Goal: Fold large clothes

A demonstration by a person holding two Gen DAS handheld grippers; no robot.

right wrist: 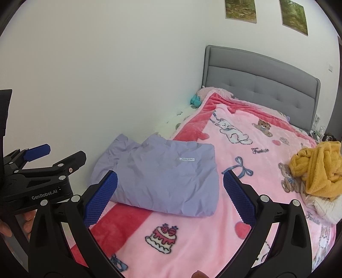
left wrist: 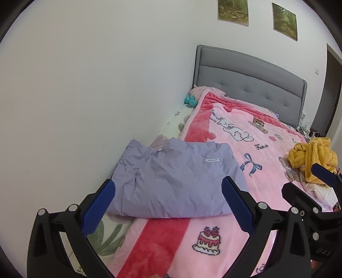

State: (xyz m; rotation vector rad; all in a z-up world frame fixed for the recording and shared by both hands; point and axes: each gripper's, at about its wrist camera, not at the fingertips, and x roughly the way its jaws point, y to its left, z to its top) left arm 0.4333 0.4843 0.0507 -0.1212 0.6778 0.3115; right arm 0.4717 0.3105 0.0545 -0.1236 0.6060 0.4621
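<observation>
Lavender garment [left wrist: 171,179] looks folded; both grippers' jaws spread, empty; next, pinch the yellow garment [right wrist: 316,169] far right by its edges, I judge

The label [left wrist: 212,160] on the lilac garment [left wrist: 171,181] is too small to be read. The pictures [right wrist: 240,9] are cut off by the top edge.

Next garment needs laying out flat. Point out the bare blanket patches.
Free: pink blanket between the folded lavender garment and the yellow garment heap, up to the grey headboard; also around the cake print. Crowded: wall side and right edge.
</observation>
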